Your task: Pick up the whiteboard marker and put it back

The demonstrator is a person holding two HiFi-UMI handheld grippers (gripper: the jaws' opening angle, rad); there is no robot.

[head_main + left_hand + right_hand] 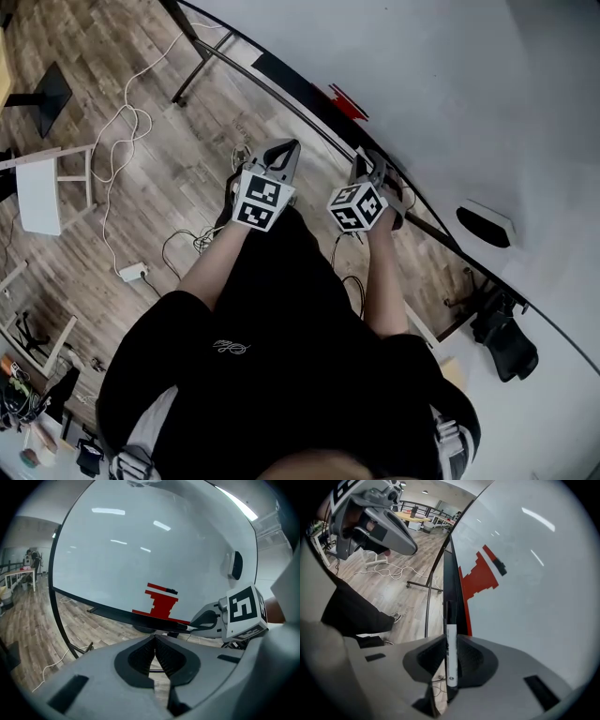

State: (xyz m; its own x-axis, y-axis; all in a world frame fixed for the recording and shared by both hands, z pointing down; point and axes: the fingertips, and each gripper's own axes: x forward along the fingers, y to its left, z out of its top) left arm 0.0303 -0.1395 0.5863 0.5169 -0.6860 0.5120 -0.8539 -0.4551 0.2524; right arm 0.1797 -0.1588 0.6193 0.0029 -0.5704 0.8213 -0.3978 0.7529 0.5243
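The whiteboard marker, white-barrelled with a black cap, stands lengthwise between the pads of my right gripper, which is shut on it. Its cap points at the whiteboard's dark tray ledge, just below a red stepped drawing. In the head view my right gripper hovers at the ledge of the whiteboard. My left gripper is beside it to the left. Its pads meet in the left gripper view, so my left gripper is shut and holds nothing.
A black eraser sticks to the board on the right. White cables and a power strip lie on the wooden floor. A white stool stands at left, an office chair at lower right. The board's stand leg runs down to the floor.
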